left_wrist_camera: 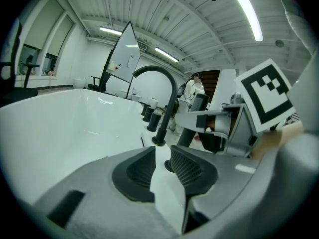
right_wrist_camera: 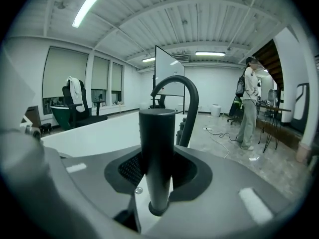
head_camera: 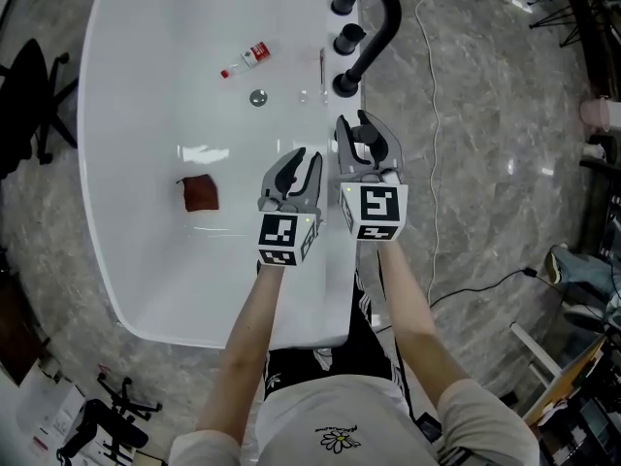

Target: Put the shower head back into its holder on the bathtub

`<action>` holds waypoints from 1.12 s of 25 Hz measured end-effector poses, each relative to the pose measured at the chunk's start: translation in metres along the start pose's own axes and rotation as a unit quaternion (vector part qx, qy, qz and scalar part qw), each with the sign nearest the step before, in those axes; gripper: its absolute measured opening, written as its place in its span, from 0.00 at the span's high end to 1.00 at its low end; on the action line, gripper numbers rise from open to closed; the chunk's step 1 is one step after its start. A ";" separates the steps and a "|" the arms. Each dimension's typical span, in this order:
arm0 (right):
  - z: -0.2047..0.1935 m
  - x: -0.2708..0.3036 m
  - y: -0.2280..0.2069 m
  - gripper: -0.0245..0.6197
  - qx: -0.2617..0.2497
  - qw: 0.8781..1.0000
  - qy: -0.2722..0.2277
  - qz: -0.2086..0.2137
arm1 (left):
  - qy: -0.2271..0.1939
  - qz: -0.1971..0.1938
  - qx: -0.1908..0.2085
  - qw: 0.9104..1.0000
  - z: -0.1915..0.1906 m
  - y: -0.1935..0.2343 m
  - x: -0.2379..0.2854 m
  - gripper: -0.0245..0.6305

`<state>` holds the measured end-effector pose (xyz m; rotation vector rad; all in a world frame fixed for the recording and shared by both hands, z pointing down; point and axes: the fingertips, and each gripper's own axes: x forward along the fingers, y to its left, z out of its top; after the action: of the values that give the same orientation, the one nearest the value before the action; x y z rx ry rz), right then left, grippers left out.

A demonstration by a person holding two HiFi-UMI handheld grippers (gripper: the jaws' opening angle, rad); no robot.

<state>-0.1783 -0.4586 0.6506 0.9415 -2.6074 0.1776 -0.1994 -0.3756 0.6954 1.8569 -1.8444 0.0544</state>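
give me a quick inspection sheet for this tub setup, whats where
surface: white bathtub, black faucet on its rim
job's things: black shower head upright between the right jaws
clutter: small bottle and brown cloth in the tub
grippers: left gripper open, empty; right gripper shut on the shower head
cables: white cable, black cable on the floor
surroundings: grey floor, office chair, a person standing far off

No word, number or brand could be read. The marker cube [head_camera: 283,239] on the left gripper [head_camera: 303,160] and its twin on the right gripper [head_camera: 353,122] bore black-and-white patterns, not letters. The red-labelled bottle [head_camera: 254,54] in the bathtub [head_camera: 146,260] and the shirt [head_camera: 340,420] print were too small to read.
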 end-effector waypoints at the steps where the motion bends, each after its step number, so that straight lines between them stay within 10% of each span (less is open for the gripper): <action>1: -0.002 0.001 -0.001 0.78 0.010 1.000 0.007 0.002 | -0.004 0.000 0.001 1.000 0.005 -0.001 -0.002 0.82; 6: 0.020 -0.013 -0.004 0.77 0.053 0.998 0.014 0.005 | -0.031 0.005 0.014 0.999 0.040 -0.009 -0.023 0.82; 16: 0.172 -0.122 0.014 0.93 0.068 0.989 -0.132 -0.002 | -0.129 -0.004 0.086 0.988 0.147 -0.057 -0.105 0.84; 28: 0.242 -0.347 0.110 0.96 0.084 0.971 -0.224 0.018 | -0.248 -0.030 0.052 0.967 0.226 -0.133 -0.303 0.97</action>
<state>-0.0719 -0.2259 0.2969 1.0991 -3.0630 0.2192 -0.1696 -0.1902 0.3411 2.1403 -2.1381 -0.3767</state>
